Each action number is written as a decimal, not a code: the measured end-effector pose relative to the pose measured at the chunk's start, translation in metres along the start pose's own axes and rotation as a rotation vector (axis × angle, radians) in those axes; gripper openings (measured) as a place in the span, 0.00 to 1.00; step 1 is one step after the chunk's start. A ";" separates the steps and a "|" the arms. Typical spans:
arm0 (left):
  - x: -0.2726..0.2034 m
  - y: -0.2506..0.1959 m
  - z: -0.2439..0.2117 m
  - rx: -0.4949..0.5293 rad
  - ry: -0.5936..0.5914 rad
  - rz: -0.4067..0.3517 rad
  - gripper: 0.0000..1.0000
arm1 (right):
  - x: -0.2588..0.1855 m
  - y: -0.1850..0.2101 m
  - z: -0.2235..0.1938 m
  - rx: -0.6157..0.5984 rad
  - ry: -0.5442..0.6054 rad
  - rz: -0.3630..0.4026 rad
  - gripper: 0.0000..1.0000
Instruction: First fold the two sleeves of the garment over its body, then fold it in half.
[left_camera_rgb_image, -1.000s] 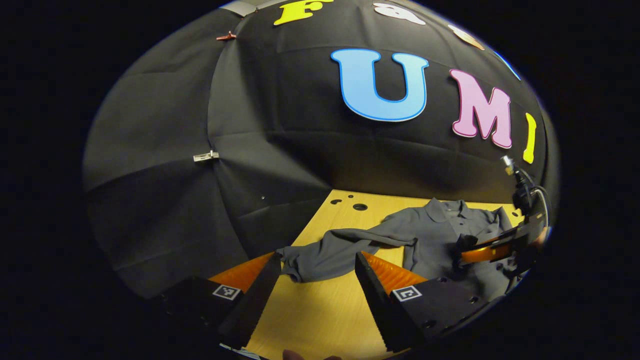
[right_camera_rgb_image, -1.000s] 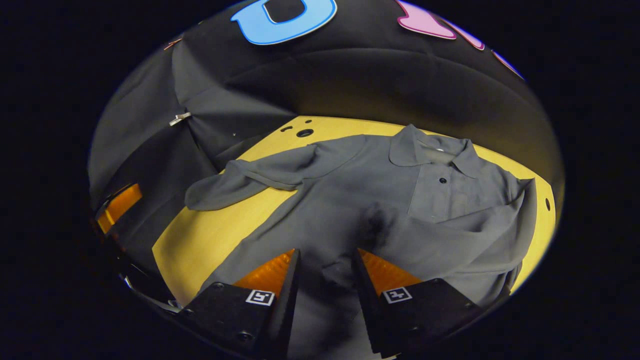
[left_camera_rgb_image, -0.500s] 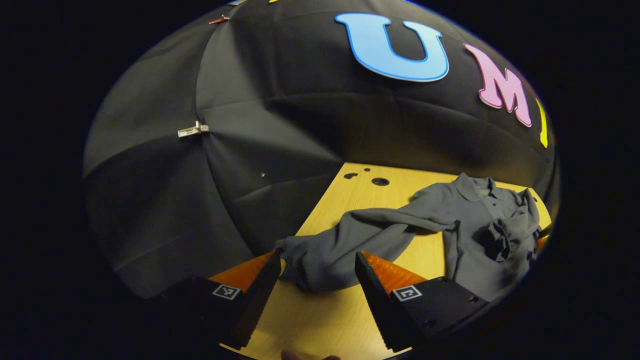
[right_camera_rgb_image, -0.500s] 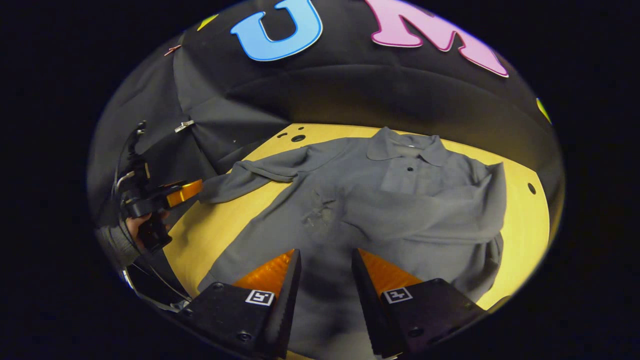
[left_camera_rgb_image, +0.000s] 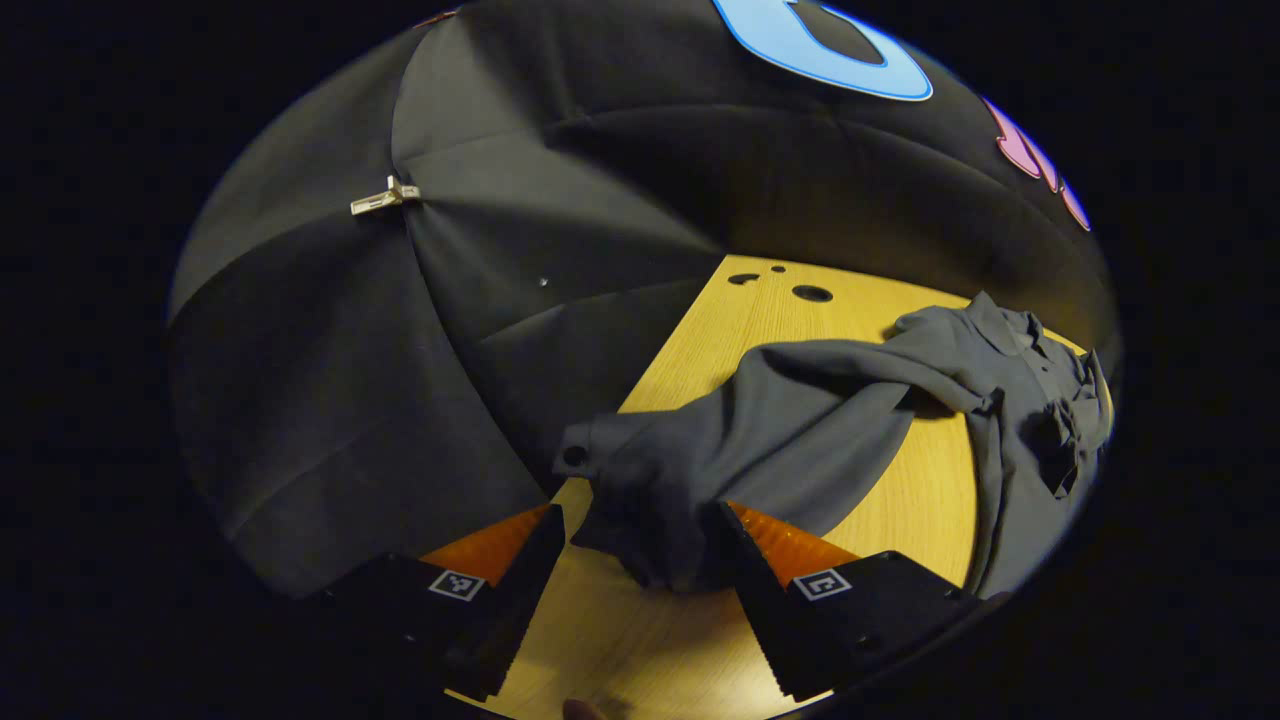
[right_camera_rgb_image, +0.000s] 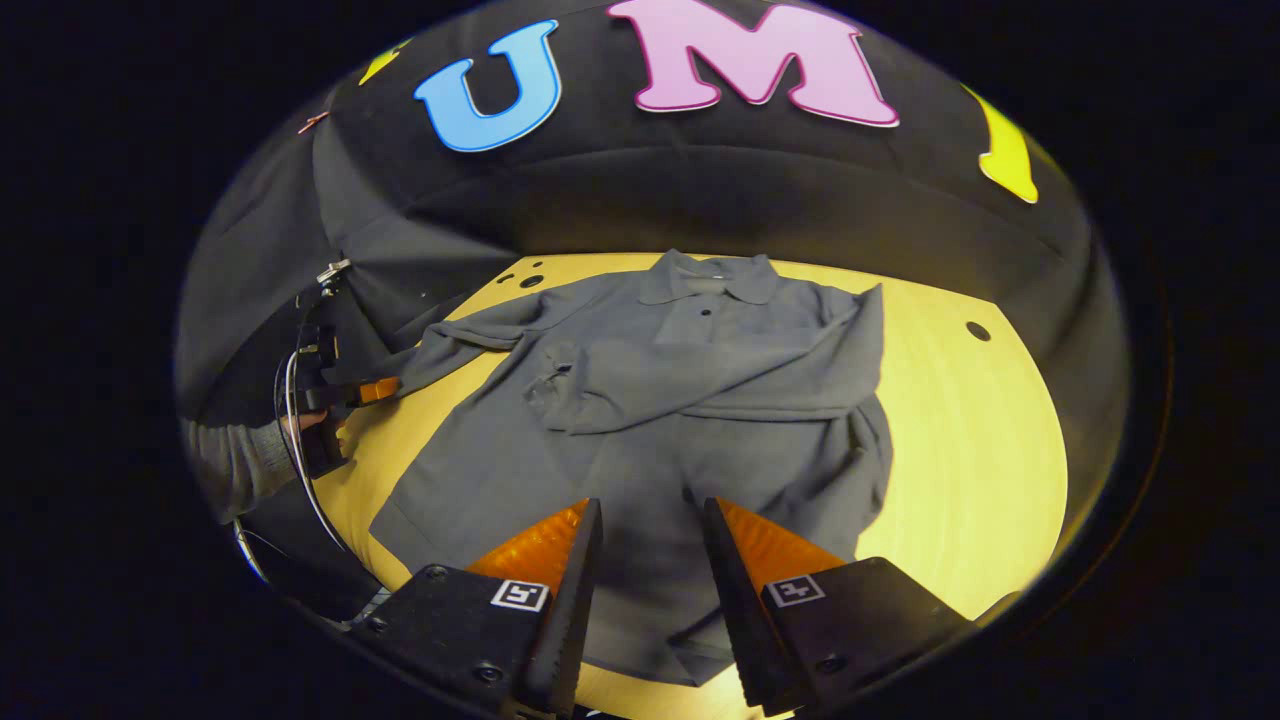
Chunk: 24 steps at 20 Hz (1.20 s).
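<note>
Comparing this with half a second ago, we see the left gripper (left_camera_rgb_image: 635, 560) has closed in on the outstretched sleeve (left_camera_rgb_image: 700, 470): the cuff that lay just ahead of its fingers now bunches between them, against the inner face of one finger. Our right gripper (right_camera_rgb_image: 650, 590) has backed away from the garment (right_camera_rgb_image: 650, 400), so the whole shirt now shows in the right gripper view, with the other sleeve (right_camera_rgb_image: 700, 385) already lying across the chest. We judge the first sleeve fold done and the second about to begin.

The garment lies flat on the wooden table (right_camera_rgb_image: 980, 450), collar toward the booth's wall. The left gripper's jaws stand well apart, with the cuff in the gap; both fingers do not press on it, so we hold nothing yet. In the right gripper view that gripper sits at the table's edge, touching the sleeve end, a sleeved hand behind it. The right gripper's jaws are partly open and empty, hovering above the hem
</note>
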<state>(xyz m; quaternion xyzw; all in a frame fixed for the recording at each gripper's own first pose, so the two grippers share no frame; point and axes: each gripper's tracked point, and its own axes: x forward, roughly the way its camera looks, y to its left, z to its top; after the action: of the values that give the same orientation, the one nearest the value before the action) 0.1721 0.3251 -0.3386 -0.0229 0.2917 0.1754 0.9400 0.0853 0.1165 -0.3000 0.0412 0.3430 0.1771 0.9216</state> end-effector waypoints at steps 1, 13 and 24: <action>0.002 -0.003 0.004 -0.008 -0.012 -0.009 0.95 | -0.005 -0.006 -0.002 0.012 -0.001 -0.010 0.64; -0.016 -0.019 0.013 0.009 0.017 -0.002 0.07 | -0.041 -0.041 -0.034 0.057 -0.007 -0.074 0.64; -0.119 -0.068 0.142 0.104 -0.366 -0.073 0.07 | -0.049 -0.069 -0.033 0.081 -0.030 -0.098 0.64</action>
<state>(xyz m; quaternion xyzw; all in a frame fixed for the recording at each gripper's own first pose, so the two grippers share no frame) 0.1810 0.2442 -0.1591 0.0473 0.1234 0.1271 0.9830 0.0500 0.0335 -0.3085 0.0641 0.3377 0.1170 0.9318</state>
